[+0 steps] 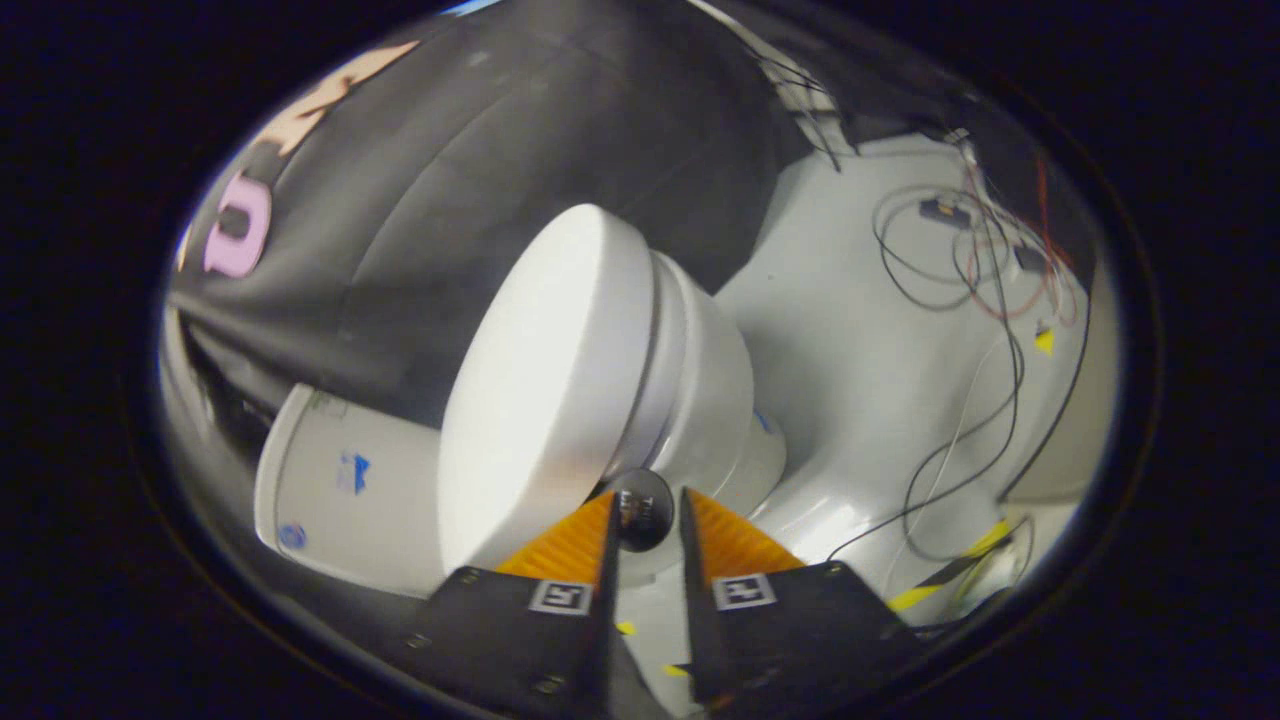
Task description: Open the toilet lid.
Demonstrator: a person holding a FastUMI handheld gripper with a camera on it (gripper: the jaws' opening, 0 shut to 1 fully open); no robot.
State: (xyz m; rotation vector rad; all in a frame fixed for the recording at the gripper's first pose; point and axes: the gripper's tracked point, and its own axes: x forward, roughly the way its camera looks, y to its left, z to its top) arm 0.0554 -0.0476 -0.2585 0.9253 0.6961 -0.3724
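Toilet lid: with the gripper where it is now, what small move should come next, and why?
Probably keep swinging the knob away from the bowl. The gripper has both fingers closed on the dark round knob at the edge of the toilet lid, and the lid already stands partly off the bowl.

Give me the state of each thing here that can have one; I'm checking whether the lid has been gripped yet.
toilet lid: partly lifted off the bowl, not fully open.
knob: at the lid's edge, between the fingertips.
gripper: fingers close either side of the knob; contact not certain.
toilet tank: lid on, closed.
cables: loose on the floor beyond the toilet.
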